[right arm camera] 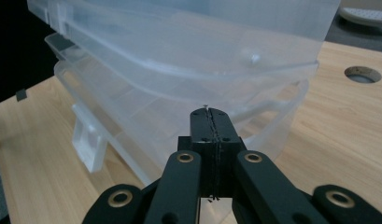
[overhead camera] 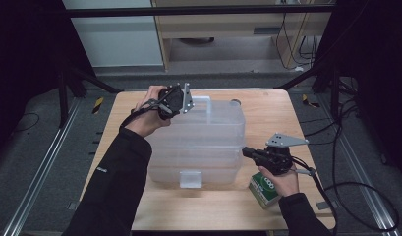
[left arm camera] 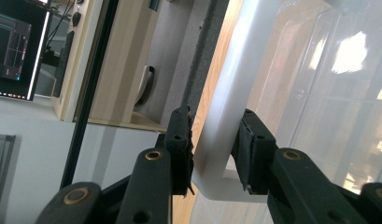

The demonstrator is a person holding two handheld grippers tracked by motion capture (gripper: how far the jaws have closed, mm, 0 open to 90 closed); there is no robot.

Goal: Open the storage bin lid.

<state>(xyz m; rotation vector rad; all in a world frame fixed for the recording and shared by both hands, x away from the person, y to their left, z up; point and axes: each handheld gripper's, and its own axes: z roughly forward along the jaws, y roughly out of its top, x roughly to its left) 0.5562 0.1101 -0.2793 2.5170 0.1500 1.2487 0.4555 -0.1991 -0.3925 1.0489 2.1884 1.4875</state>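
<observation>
A large clear plastic container (overhead camera: 203,142) stands on the wooden table (overhead camera: 267,110), lid on, with a white handle (overhead camera: 202,101) at its far top edge. My left gripper (overhead camera: 186,102) is at that handle. In the left gripper view the two pads close on the white handle (left arm camera: 226,102) from both sides, the left gripper (left arm camera: 214,140) shut on it. My right gripper (overhead camera: 245,151) is at the container's right side. Its jaws are pressed together with nothing between them, and the tip of the right gripper (right arm camera: 210,114) is just under the lid rim (right arm camera: 179,79).
A green and white carton (overhead camera: 265,187) lies on the table under the right hand, near the front right corner. A clear latch (overhead camera: 190,179) sticks out at the container's front. A round cable hole (right arm camera: 361,73) is in the table top. Dark floor and rails surround the table.
</observation>
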